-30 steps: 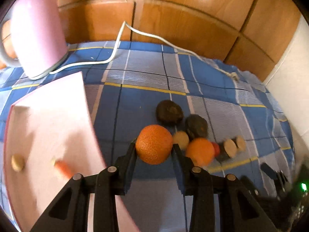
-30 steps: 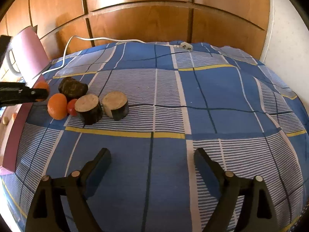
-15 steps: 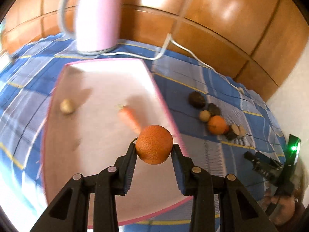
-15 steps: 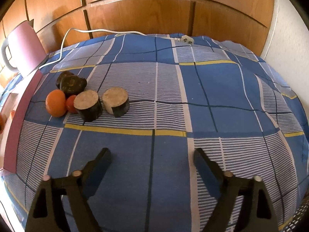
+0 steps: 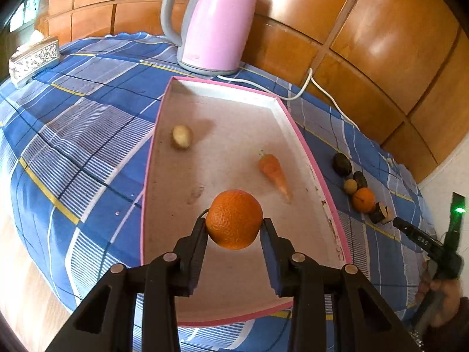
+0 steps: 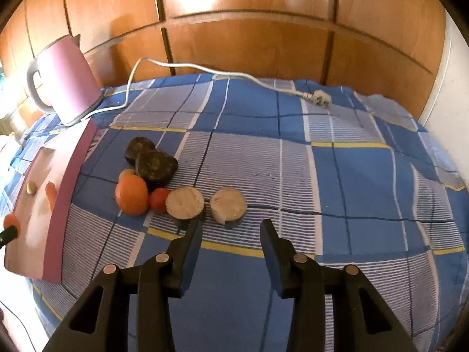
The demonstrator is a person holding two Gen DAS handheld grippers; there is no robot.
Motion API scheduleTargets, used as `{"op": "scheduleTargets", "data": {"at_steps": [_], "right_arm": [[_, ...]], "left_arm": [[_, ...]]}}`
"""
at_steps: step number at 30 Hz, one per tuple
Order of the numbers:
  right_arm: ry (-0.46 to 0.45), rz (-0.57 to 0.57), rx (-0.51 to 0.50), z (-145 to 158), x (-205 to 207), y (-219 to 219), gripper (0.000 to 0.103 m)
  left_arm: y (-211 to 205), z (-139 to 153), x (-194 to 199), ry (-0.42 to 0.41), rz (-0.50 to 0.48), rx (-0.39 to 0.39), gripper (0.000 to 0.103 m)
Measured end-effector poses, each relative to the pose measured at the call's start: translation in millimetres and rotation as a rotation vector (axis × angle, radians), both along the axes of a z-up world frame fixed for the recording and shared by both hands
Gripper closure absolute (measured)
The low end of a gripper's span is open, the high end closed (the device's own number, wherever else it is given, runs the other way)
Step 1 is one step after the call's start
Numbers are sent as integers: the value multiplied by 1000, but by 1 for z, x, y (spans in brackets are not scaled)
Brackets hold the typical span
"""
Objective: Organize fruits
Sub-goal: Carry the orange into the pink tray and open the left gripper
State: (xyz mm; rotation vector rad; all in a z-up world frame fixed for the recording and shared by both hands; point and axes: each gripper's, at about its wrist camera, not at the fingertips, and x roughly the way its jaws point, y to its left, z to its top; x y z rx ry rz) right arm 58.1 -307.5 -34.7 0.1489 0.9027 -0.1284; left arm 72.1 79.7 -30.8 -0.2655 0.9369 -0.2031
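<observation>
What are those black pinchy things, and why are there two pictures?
A person holds one black claw in each hand, with a camera on each, so each picture looks out along one claw. The left claw squeezes an orange above a pink tray that holds a carrot and a small potato. The right claw is closing with nothing between its fingers, near two cut wood rounds. Another orange, a small red fruit and dark lumps wait on the blue checked cloth, near a pink kettle.
</observation>
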Motion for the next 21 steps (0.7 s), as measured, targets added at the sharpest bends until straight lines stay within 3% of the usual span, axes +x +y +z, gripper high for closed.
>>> {"op": "scheduleTargets", "data": {"at_steps": [5,14,17,19,21], "right_arm": [[39,-44,-15,-9,12,-8,61],[100,50,-73,-29,33,4,61],[77,43,-49,-31,37,0,62],[61,49,-42,-31,37,0,70],[37,64,-62,-33,34,3,71]], "left_arm": [[3,-5,1,18,4,-11,66],[-4,-4,1,19,-11,-3,66],[-8,-4,1,21,-10,5,66],[-9,-4,2,23,-4,7,66],[-11,-5,3,35,3,1,66]]}}
